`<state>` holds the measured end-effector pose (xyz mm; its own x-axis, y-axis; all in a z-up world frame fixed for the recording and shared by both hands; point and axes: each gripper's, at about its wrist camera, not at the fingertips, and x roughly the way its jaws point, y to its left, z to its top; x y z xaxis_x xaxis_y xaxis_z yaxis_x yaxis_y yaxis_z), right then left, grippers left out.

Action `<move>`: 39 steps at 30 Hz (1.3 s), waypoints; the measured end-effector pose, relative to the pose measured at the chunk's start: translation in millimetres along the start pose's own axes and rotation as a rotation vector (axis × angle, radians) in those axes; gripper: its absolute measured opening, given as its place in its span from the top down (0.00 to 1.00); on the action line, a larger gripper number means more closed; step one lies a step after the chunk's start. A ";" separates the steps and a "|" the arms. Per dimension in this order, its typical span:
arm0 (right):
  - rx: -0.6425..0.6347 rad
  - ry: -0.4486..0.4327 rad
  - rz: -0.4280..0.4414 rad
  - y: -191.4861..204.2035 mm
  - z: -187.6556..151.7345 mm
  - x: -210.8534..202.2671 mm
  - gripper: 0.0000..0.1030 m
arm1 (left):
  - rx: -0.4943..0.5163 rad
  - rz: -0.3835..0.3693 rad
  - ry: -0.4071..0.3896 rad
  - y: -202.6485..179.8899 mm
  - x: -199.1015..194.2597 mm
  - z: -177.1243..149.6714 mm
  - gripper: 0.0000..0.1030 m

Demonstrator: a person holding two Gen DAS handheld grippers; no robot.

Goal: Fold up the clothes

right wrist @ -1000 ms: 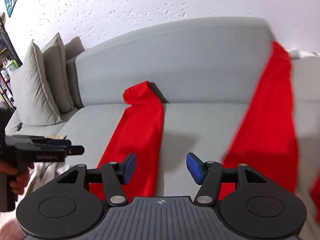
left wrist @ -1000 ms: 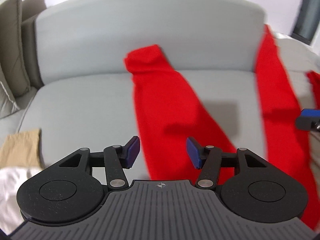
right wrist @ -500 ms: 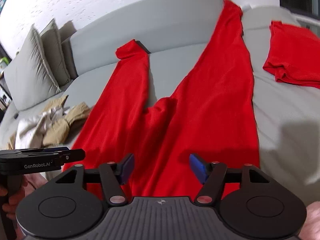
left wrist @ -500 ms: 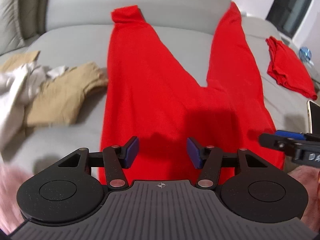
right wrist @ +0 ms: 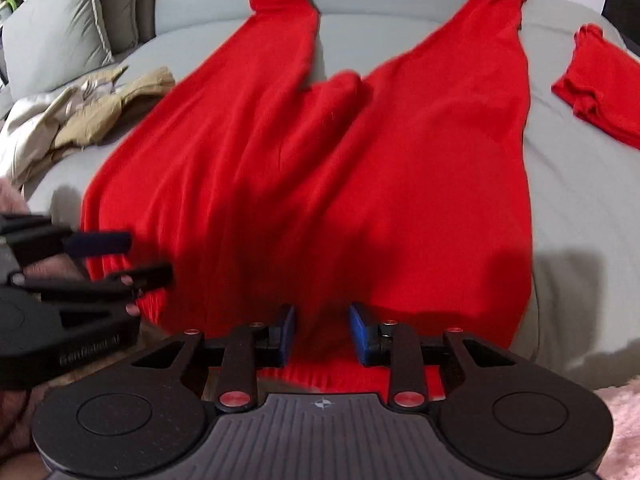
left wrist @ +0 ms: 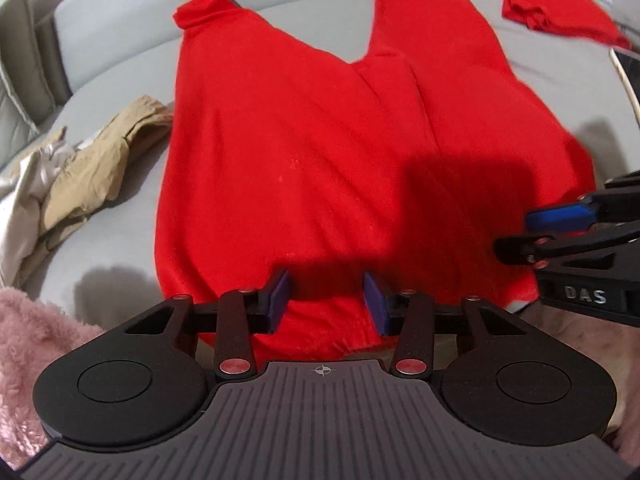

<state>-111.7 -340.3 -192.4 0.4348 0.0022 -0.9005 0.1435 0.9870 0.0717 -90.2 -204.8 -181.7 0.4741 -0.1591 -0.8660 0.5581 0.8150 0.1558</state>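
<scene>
Red trousers (left wrist: 304, 152) lie spread on the grey sofa seat, waist toward me, both legs reaching up the backrest; they also show in the right wrist view (right wrist: 320, 168). My left gripper (left wrist: 326, 306) is open, hovering just above the waistband, holding nothing. My right gripper (right wrist: 322, 334) is open over the waistband edge, holding nothing. Each gripper shows at the side of the other view, the right gripper (left wrist: 560, 236) and the left gripper (right wrist: 112, 256).
A pile of beige and white clothes (left wrist: 80, 168) lies left of the trousers. A folded red garment (right wrist: 600, 84) lies at the right. Grey cushions (right wrist: 60, 28) stand at the back left. A pink fluffy rug (left wrist: 36, 340) lies at the near edge.
Both grippers have pulled back and tilted down from the legs near the backrest to the waistband at the near edge. Both jaws have narrowed slightly but stay open.
</scene>
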 end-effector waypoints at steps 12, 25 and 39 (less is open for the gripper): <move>0.276 0.002 0.096 -45.9 -17.0 -29.8 0.61 | -0.179 -0.064 0.031 22.0 -23.0 -8.9 0.46; 0.316 -0.186 0.004 -58.2 -6.0 -29.5 0.67 | -0.155 -0.074 -0.136 7.0 -12.0 12.6 0.38; 0.359 -0.123 0.003 -71.4 -9.4 -12.7 0.66 | -0.123 -0.071 -0.079 3.3 7.1 15.3 0.36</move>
<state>-135.8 -409.4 -190.1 0.5362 -0.0360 -0.8433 0.4349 0.8681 0.2395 -74.5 -211.8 -180.0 0.4914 -0.2577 -0.8320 0.5062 0.8618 0.0321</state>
